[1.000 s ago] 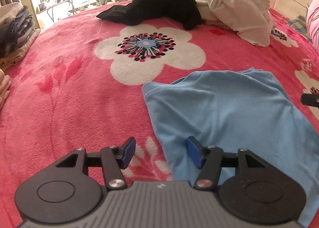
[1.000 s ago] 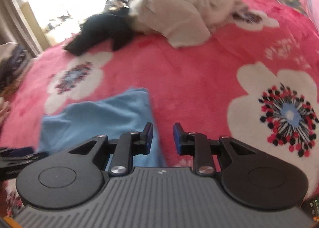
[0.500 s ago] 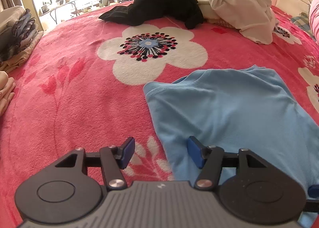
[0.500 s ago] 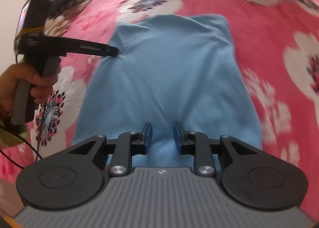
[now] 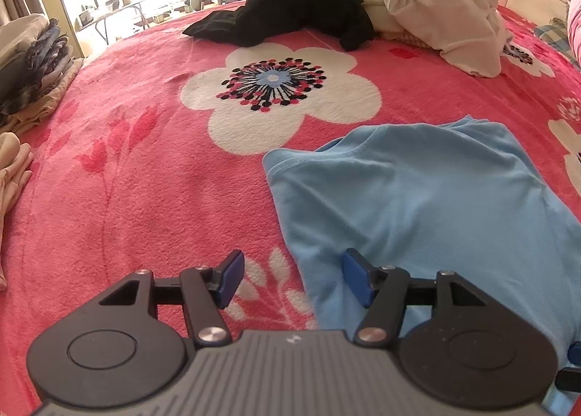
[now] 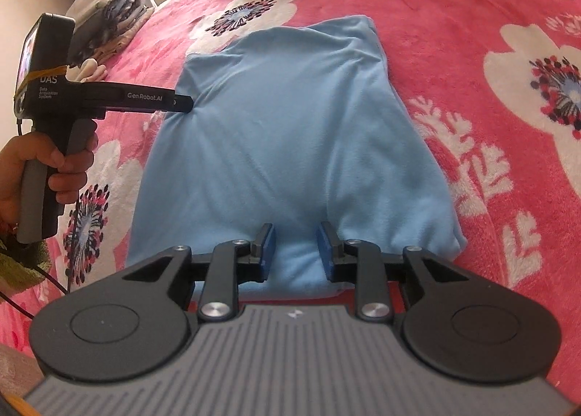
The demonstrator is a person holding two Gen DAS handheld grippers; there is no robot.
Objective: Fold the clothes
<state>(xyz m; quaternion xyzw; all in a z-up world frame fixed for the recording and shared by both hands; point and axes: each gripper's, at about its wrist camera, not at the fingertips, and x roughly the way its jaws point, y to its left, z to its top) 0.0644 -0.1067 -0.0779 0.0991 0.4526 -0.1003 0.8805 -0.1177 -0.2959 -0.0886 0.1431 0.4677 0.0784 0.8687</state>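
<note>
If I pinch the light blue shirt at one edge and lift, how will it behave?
The light blue shirt looks thin and soft, with wrinkles, so it will probably drape limply. It seems light. The fuzzy pink blanket may drag at it slightly.

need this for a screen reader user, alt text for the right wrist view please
A light blue shirt lies flat on a pink floral blanket, the open right gripper over its near edge. The left gripper, held in a hand, reaches its left edge.

Soft matt cloth is showing on the blue shirt [image 6: 290, 132]; the pink blanket [image 5: 145, 180] is looking fuzzy, plush.
</note>
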